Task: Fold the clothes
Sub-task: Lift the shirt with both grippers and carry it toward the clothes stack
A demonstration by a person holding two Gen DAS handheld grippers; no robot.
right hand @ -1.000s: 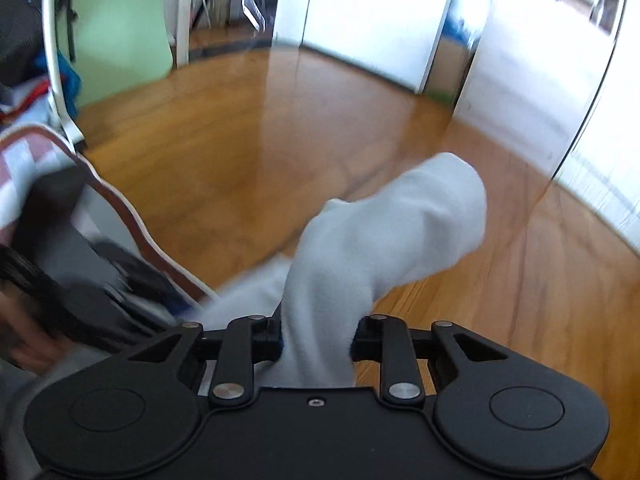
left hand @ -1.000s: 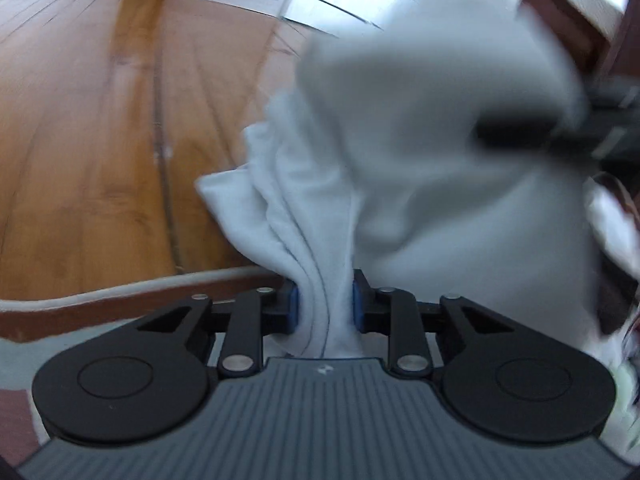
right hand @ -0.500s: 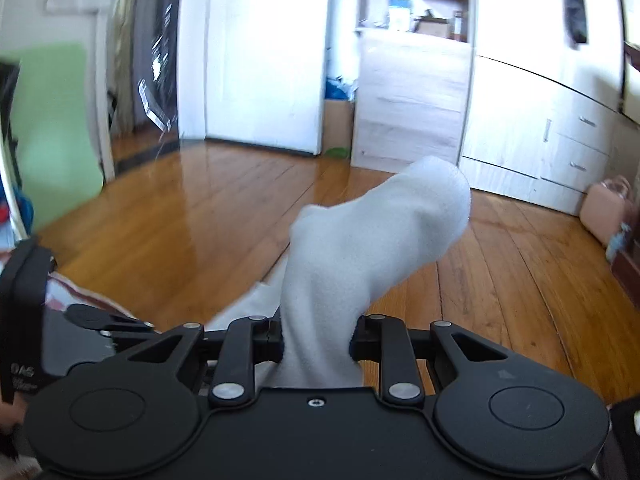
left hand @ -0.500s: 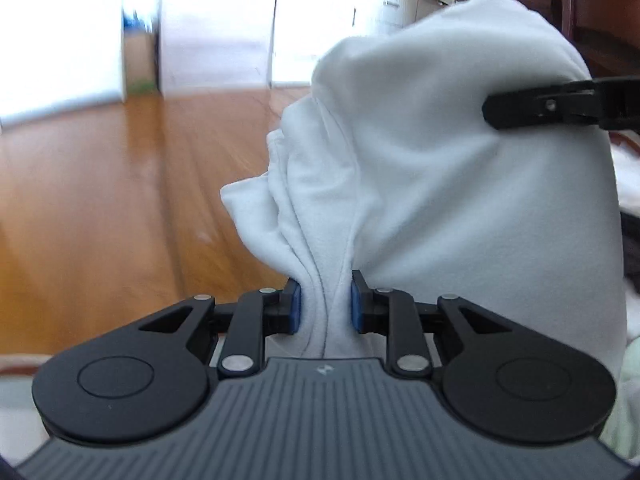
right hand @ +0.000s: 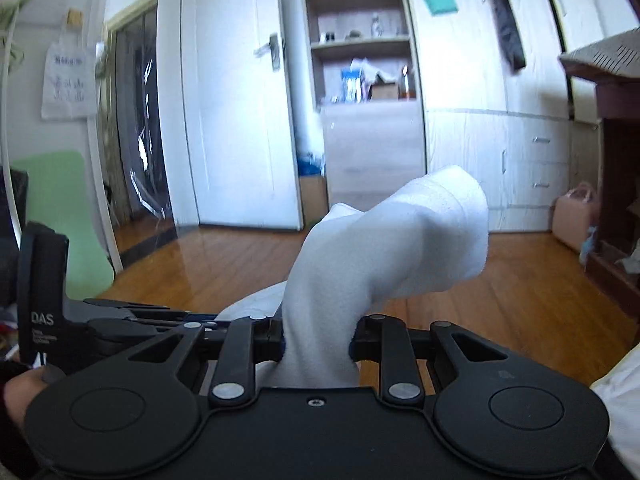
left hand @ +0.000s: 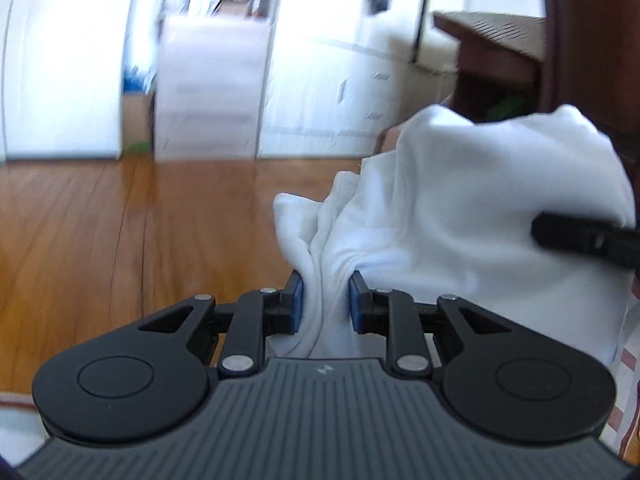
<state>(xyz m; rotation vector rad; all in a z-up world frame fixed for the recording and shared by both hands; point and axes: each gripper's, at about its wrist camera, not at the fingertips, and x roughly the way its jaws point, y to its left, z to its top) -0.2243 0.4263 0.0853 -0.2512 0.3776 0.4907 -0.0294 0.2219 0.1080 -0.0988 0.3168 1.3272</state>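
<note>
A white garment [left hand: 460, 216] hangs in the air between both grippers. My left gripper [left hand: 325, 304] is shut on a bunched edge of it, blue pads pressing the cloth. My right gripper [right hand: 316, 340] is shut on another part of the white garment [right hand: 384, 256], which sticks up and flops over to the right. The right gripper's finger [left hand: 584, 236] shows at the right edge of the left wrist view, against the cloth. The left gripper's body [right hand: 60, 320] shows at the left of the right wrist view, level with the right one.
Wooden floor [right hand: 500, 300] lies ahead. A white door [right hand: 236, 120], shelves [right hand: 360, 40] and drawers [right hand: 532, 160] stand at the back. A green chair [right hand: 60, 220] is at left, dark wooden furniture [right hand: 616, 160] at right. A striped cloth edge [left hand: 628, 360] lies below right.
Both grippers have risen and tilted up with the garment; the views went from floor to the room's far wall. Both grips hold unchanged.
</note>
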